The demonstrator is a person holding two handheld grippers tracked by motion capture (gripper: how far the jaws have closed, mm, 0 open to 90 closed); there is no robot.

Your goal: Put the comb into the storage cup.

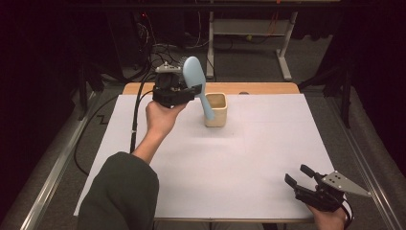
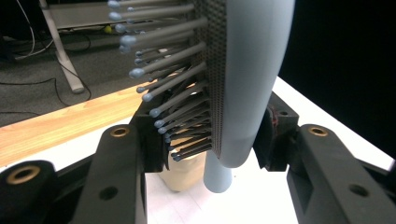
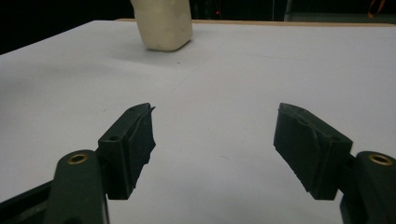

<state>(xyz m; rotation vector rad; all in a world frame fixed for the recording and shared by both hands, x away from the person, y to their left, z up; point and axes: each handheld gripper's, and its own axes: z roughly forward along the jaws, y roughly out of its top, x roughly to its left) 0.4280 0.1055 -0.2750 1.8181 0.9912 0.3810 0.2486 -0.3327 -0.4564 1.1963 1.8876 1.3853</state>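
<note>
— Two grippers, so tell me what each of yours is doing.

— My left gripper has its jaws closed on a pale blue hairbrush, pinching it low on the head, just above the handle. I hold it raised beside the cream cup, on the cup's left, with the brush head up and the handle slanting down to the cup's rim.

— And seen along those jaws?

— In the left gripper view the hairbrush stands between my jaws, bristles pointing to one side, the cup below and behind the handle.

— The right one?

— My right gripper sits well apart from the cup, near the front right corner of the bench. Its jaws are spread wide and hold nothing. In the right gripper view, the gripper hangs low over the white surface, with the cup far ahead and to the left.
</note>
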